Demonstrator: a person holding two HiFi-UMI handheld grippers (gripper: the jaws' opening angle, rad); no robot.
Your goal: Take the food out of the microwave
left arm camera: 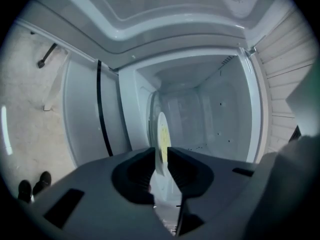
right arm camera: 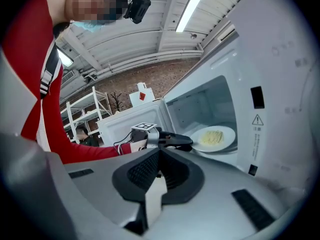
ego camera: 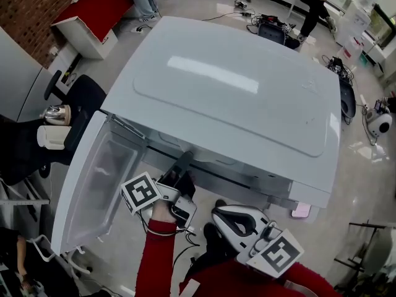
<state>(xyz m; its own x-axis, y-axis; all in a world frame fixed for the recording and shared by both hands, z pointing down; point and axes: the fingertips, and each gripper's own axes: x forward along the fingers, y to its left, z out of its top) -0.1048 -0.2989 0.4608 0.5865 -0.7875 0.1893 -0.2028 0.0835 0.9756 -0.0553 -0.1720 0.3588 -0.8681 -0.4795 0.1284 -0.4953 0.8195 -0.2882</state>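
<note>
Nearest to us, the right hand-held gripper [ego camera: 230, 220] hangs low and close to the body, outside the microwave [ego camera: 235, 91], in front of its lower right corner. Its jaws are pressed together and we see nothing between them. It looks toward the open cavity.

On the left, the arm in the red sleeve [ego camera: 151, 258] is stretched forward from the body. The hand [ego camera: 162, 210] grips the left hand-held gripper [ego camera: 184, 159], whose marker cube [ego camera: 141, 192] stays just outside the opening, while its front part reaches under the top edge of the microwave and into the cavity. This gripper is rolled onto its side, so in its own view the plate stands like a thin upright oval. Its jaws are narrow and closed on the near rim of the plate [right arm camera: 227, 131].

The plate is white and lies flat on the bottom of the cavity, still inside the microwave. The food [right arm camera: 212, 136], a pale yellow heap, sits in the middle of the plate, apart from the jaws.

The door [ego camera: 93, 178] is swung fully open to the left of the arm. Behind it we see the white walls of the cavity.
</note>
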